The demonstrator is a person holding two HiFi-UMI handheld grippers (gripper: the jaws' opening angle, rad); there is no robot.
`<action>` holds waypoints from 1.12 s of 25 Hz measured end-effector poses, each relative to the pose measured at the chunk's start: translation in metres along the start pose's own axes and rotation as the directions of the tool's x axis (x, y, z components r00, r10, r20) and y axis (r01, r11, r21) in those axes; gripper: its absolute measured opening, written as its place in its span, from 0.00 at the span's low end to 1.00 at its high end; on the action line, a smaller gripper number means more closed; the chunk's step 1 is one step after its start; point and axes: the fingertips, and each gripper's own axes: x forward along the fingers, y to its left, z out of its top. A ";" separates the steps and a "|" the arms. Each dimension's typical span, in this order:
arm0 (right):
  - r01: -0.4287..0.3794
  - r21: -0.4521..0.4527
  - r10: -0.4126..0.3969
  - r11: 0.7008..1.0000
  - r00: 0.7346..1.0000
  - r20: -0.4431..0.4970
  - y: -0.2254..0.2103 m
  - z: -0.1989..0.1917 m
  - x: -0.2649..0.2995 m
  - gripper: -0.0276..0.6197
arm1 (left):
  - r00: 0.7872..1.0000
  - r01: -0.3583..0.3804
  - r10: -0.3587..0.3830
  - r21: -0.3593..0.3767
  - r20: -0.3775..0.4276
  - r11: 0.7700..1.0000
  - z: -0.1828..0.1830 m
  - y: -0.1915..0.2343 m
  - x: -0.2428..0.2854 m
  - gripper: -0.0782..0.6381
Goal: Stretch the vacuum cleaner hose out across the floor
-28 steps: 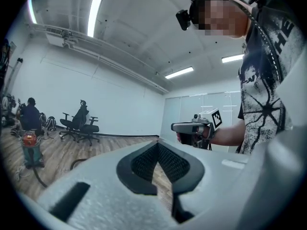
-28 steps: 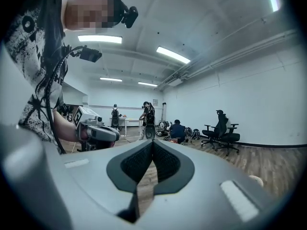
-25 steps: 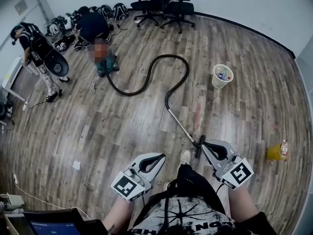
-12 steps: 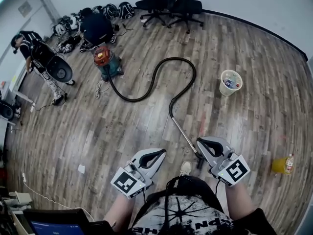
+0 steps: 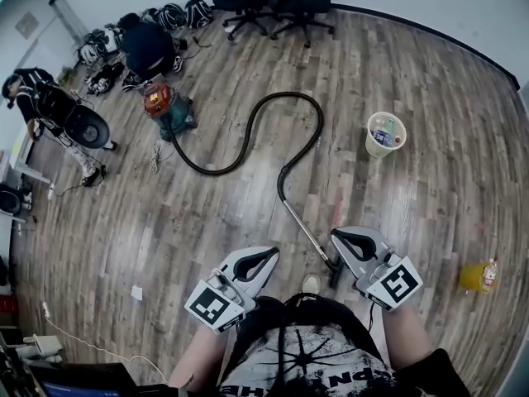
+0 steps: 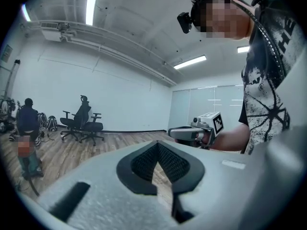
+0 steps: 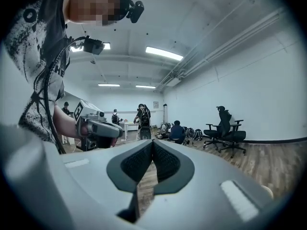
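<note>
Hose (image 5: 291, 93) lies in a loose black S on the wooden floor, running from the canister (image 5: 165, 110) at the far left, up over an arch and down to the rigid wand (image 5: 307, 230), whose floor head (image 5: 334, 271) sits just ahead of the person's feet. Both tools are empty: the left hand-held gripper (image 5: 266, 259) has its jaws pressed together on nothing, and so has the right hand-held gripper (image 5: 341, 240), which hovers just beside the near end of the wand.

Judging by its easy curves, the hose is probably light and limp – it should follow a pull without springing back much, though its coils may keep some memory of the bend. The wand looks stiff and smooth, likely slippery under the pads. The better hold seems to be the dark cuff where hose meets wand, or the hose itself near the arch. The canister may roll if tugged hard, so a steady draw away from it suits best. A pale bucket (image 5: 384, 135) stands well apart on the right.
</note>
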 end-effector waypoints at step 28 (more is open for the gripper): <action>0.398 -0.075 -0.402 0.915 0.874 -0.273 -0.074 -0.089 0.101 0.05 | 0.910 0.398 -0.396 -0.009 -0.120 0.917 -0.028 0.186 0.055 0.11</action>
